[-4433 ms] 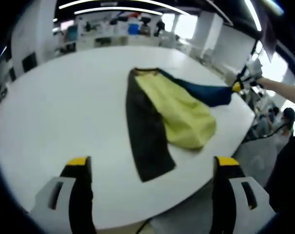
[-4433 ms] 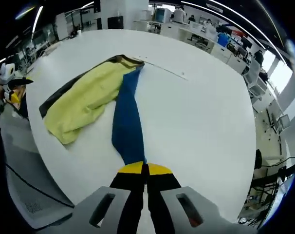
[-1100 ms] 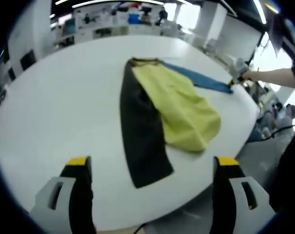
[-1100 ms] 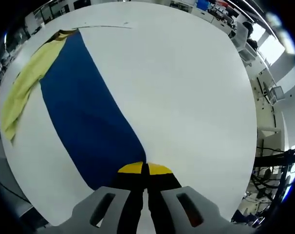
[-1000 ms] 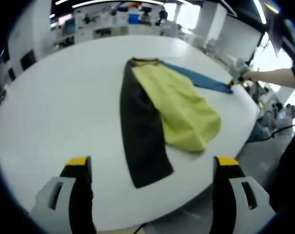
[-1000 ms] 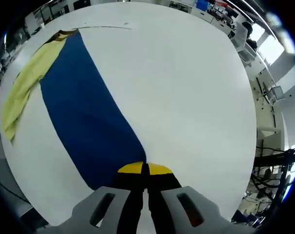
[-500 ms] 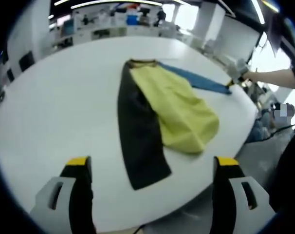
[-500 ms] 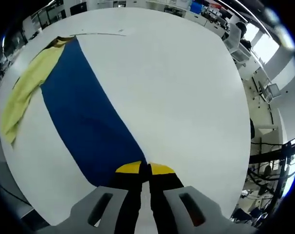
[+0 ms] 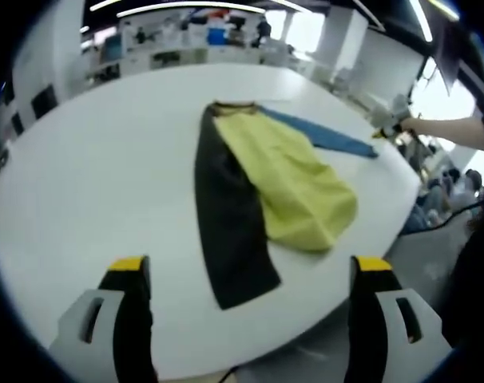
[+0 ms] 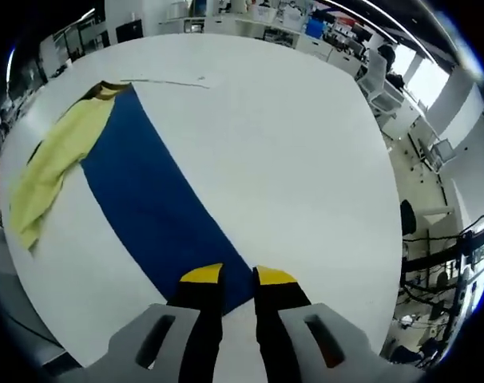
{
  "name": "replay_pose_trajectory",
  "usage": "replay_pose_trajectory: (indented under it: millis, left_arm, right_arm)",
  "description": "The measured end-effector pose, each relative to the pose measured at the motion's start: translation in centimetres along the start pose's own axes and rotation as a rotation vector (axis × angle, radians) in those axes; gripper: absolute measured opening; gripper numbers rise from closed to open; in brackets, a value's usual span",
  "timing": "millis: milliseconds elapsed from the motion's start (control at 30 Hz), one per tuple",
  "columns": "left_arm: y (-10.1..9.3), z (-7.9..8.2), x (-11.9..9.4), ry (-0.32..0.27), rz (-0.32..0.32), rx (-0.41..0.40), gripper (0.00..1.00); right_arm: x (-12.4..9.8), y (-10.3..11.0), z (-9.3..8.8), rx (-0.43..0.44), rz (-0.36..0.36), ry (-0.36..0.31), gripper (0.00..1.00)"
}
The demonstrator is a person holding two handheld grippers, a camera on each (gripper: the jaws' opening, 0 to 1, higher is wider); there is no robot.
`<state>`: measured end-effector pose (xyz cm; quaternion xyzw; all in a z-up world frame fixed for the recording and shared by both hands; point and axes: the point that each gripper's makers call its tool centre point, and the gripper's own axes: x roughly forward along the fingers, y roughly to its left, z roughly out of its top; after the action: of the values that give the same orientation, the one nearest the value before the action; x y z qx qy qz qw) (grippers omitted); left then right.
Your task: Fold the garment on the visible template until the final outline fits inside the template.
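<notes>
The garment lies flat on the round white table (image 9: 98,167). In the left gripper view it shows a black panel (image 9: 226,215), a crumpled yellow panel (image 9: 294,179) and a long blue strip (image 9: 322,136) running right. My left gripper (image 9: 250,267) hovers open over the near table edge, well short of the black panel. In the right gripper view the blue strip (image 10: 146,207) runs from the collar end (image 10: 106,89) down to my right gripper (image 10: 238,278), whose jaws stand slightly apart over the strip's end. The yellow panel (image 10: 54,167) lies at the left. A thin template line (image 10: 166,81) crosses the table near the collar.
A person's arm (image 9: 458,132) holds the right gripper (image 9: 388,125) just off the table's right edge. Bare table top (image 10: 290,159) stretches right of the blue strip. Office desks (image 9: 186,40) and chairs (image 10: 406,215) stand beyond the table.
My right gripper's jaws have parted and let go of the blue strip's end, which now lies stretched flat on the table. The left gripper has stayed open in place.
</notes>
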<state>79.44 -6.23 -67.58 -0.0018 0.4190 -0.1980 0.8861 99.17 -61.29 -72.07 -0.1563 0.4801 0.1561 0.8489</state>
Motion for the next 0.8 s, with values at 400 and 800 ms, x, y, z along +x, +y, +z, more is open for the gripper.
replay_pose_trajectory:
  millis: [400, 800]
  left_arm:
    - [0.0, 0.1, -0.9, -0.027, -0.013, 0.005, 0.99]
    - [0.2, 0.3, -2.2, -0.047, -0.018, 0.014, 0.99]
  right_arm:
    - [-3.0, 3.3, 1.9, -0.013, 0.019, -0.103, 0.3]
    - [-5.5, 7.8, 2.0, -0.009, 0.066, -0.169, 0.43]
